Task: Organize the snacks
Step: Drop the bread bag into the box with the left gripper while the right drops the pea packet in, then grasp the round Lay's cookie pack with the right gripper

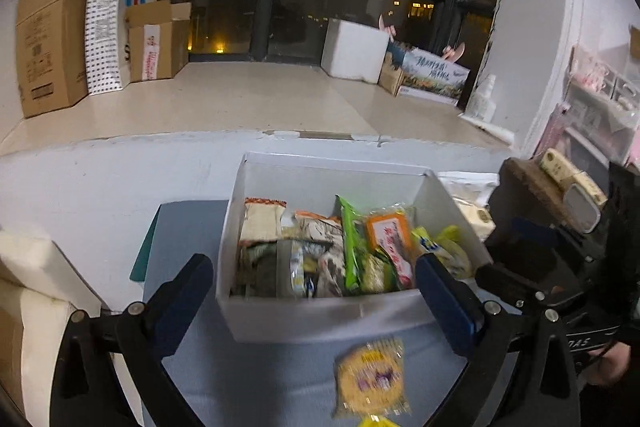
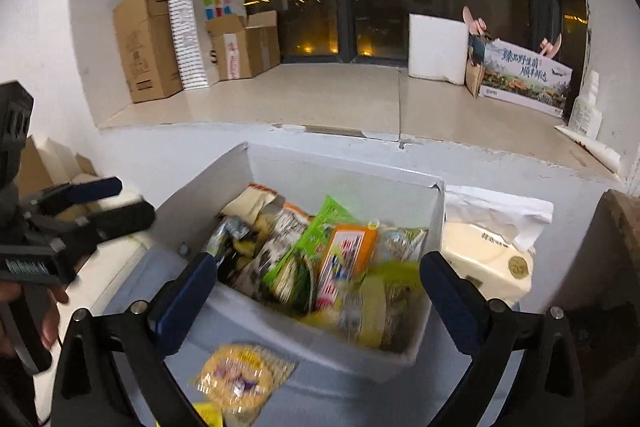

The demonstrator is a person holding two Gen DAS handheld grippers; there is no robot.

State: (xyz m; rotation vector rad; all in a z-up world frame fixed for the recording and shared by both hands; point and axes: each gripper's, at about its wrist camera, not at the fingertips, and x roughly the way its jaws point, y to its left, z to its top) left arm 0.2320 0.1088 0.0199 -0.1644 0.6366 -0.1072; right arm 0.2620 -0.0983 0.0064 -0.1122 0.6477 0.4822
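Both grippers stood with their jaws spread wide and nothing between the pads. The left gripper (image 1: 316, 281) pointed down at a white box (image 1: 320, 319) packed with snack packets; its blue-padded fingers (image 1: 444, 303) flanked the box's near corners without touching them, as far as the view allowed. The right gripper (image 2: 316, 283) framed the same box from a little further right, one finger in front of the near left wall and the other just beside the right wall. Inside the box lay a crowded mix — a green packet (image 1: 351, 247), an orange packet (image 1: 390, 231), a beige packet (image 1: 262, 221) at the back left and yellow wrappers (image 1: 448, 251) at the right. One round yellow cracker packet (image 1: 370, 379) lay outside on the pale blue surface (image 1: 240, 367), just in front of the box's near wall, and another yellow packet showed only as an edge at the bottom of both views. Beyond the box ran a white ledge (image 1: 120, 163) and a tiled sill — cardboard boxes (image 1: 52, 35) stood on it at the left and a white foam box (image 1: 354, 51) near the dark window. A cream-coloured pack (image 2: 488, 267) sat just right of the box.
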